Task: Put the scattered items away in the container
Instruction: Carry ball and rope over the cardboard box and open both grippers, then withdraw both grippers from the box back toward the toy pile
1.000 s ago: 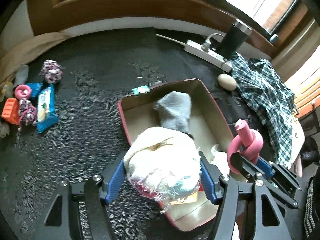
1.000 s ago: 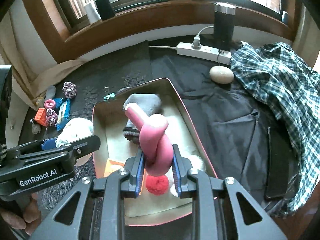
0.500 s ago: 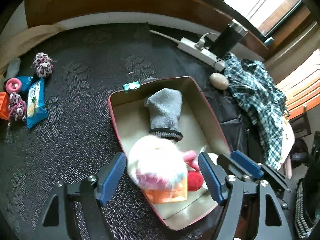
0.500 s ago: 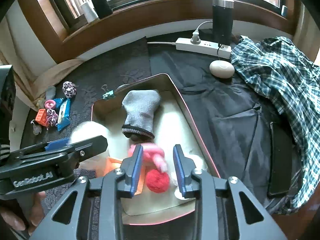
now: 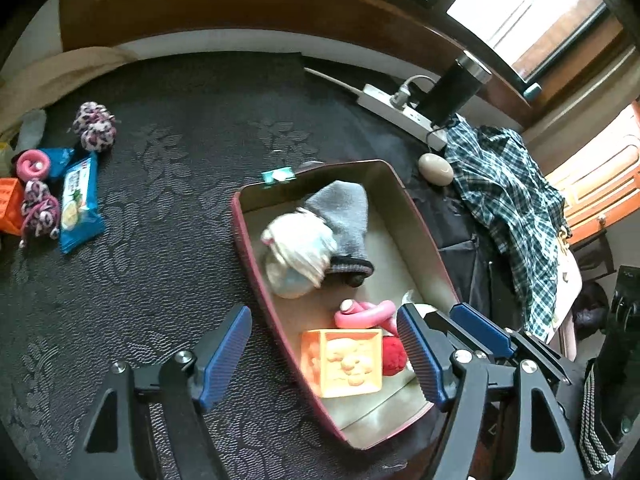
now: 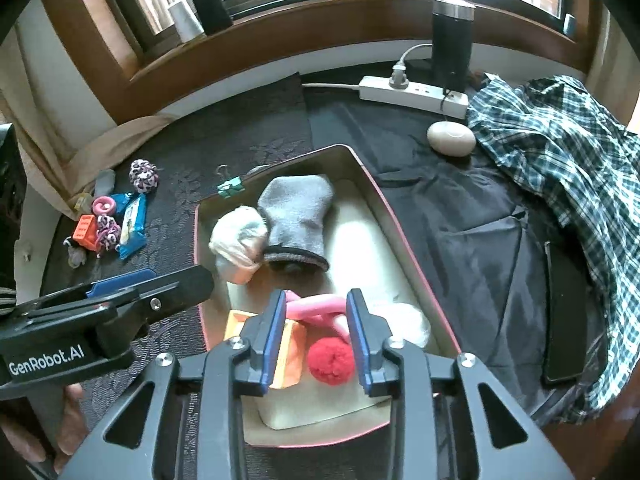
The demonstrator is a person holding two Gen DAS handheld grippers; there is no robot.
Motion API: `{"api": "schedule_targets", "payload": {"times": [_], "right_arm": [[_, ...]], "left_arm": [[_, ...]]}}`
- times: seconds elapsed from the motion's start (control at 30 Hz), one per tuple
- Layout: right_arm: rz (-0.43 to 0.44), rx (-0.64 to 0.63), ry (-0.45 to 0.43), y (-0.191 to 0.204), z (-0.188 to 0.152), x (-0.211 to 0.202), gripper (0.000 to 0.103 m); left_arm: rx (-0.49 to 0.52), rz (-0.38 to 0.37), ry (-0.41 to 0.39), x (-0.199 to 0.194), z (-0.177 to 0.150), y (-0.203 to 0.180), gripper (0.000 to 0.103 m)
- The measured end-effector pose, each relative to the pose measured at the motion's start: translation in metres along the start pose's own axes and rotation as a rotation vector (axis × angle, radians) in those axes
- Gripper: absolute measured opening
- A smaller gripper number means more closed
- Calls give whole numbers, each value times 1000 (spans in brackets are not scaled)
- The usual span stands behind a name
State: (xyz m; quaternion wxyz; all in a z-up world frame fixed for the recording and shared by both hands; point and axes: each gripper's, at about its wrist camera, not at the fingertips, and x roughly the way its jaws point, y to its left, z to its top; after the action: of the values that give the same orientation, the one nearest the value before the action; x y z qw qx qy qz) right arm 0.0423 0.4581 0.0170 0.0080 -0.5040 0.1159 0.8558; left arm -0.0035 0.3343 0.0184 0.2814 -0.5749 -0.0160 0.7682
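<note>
The red-rimmed container (image 5: pixel 416 216) (image 6: pixel 394 220) holds a grey sock (image 5: pixel 344 212) (image 6: pixel 298 212), a white rolled cloth (image 5: pixel 300 248) (image 6: pixel 238 240), a pink knotted toy (image 5: pixel 366 314) (image 6: pixel 316 306), an orange block (image 5: pixel 344 360) (image 6: pixel 290 350) and a red pom-pom (image 5: pixel 394 356) (image 6: pixel 332 360). My left gripper (image 5: pixel 324 356) is open and empty above the container's near left corner. My right gripper (image 6: pixel 316 336) is open and empty above the pink toy. Scattered items lie at far left: leopard scrunchies (image 5: pixel 94 126) (image 6: pixel 144 170), a blue snack packet (image 5: pixel 80 202) (image 6: pixel 132 226), a pink ring (image 5: pixel 32 164) (image 6: pixel 105 205), an orange piece (image 5: pixel 10 204) (image 6: pixel 85 232).
A teal binder clip (image 5: pixel 278 176) (image 6: pixel 230 188) lies at the container's far corner. A power strip (image 6: pixel 412 90), black tumbler (image 6: pixel 452 40), beige stone (image 6: pixel 450 138), plaid shirt (image 6: pixel 560 152) and a dark phone (image 6: pixel 560 312) are to the right. Window ledge runs behind.
My left gripper opened and dropped the white cloth into the container beside the sock. My right gripper opened and let the pink knotted toy fall in. Both pulled back slightly.
</note>
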Motion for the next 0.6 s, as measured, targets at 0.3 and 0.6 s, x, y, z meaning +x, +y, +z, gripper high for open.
{"api": "schedule_targets", "payload": {"times": [0.3,0.6], "right_arm": [[33,-67,12,39,-1,8,34],[80,-155,32,97,0,20,34]], "left_arm": [[-82,45,-33,-22,-7,46,77],[-166,137,-81,-51,-13,103,77]]}}
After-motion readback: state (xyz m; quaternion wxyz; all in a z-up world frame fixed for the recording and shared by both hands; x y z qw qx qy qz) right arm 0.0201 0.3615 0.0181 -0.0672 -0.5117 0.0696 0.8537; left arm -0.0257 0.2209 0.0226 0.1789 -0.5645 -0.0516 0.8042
